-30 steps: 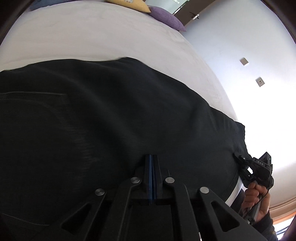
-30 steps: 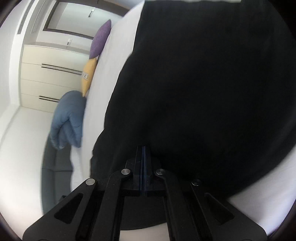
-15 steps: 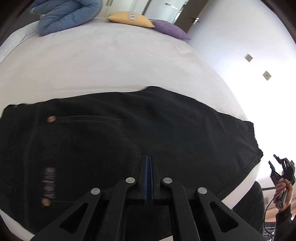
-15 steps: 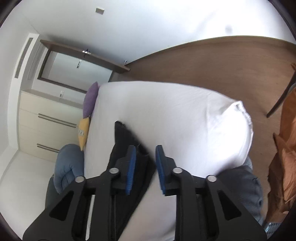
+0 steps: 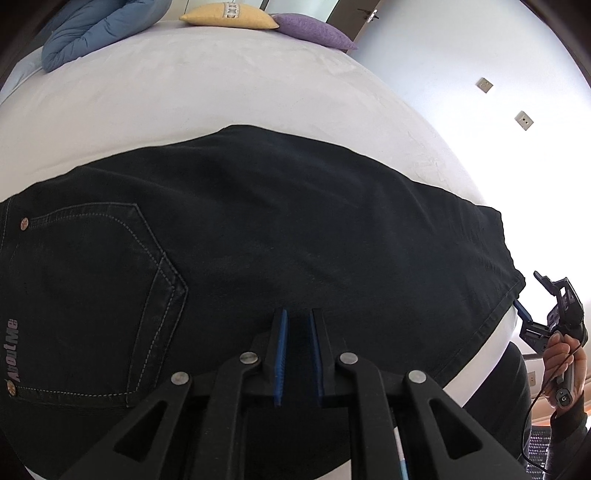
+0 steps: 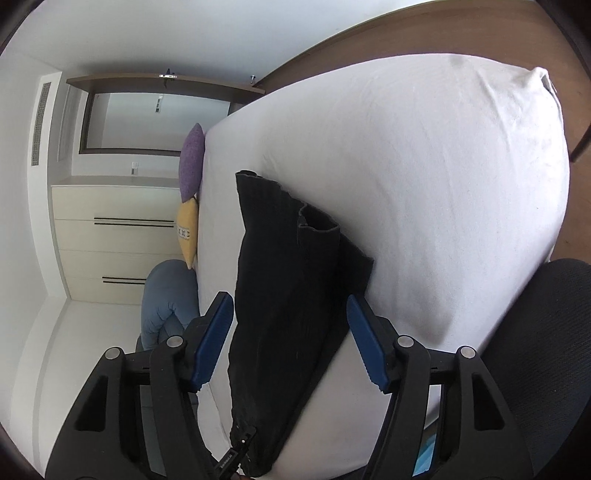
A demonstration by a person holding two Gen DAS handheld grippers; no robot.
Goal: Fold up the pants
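Observation:
Black pants (image 5: 258,229) lie flat across the white bed (image 5: 221,92), back pocket at the left, leg hems at the right. My left gripper (image 5: 297,319) hovers just above their near edge. Its jaws are opening, a narrow gap shows between the blue pads, and no cloth is pinched. In the right wrist view the hem end of the pants (image 6: 288,258) lies on the bed (image 6: 424,166) ahead of my right gripper (image 6: 286,314). Its jaws are opening wide and the pads stand clear of the cloth. A hand (image 5: 561,354) holds that right gripper (image 5: 530,295) just off the hem corner.
A purple pillow (image 5: 314,31), a yellow pillow (image 5: 229,16) and a blue quilt (image 5: 96,29) sit at the far end of the bed. A cream dresser (image 6: 110,236) stands beyond. A black chair back (image 6: 543,332) is near the bed corner, with wooden floor (image 6: 443,33) behind.
Both grippers were shut a second ago with cloth filling the views. Both have now pulled back. The right one has opened wide, the left one has parted slightly, and the pants lie flat on the bed.

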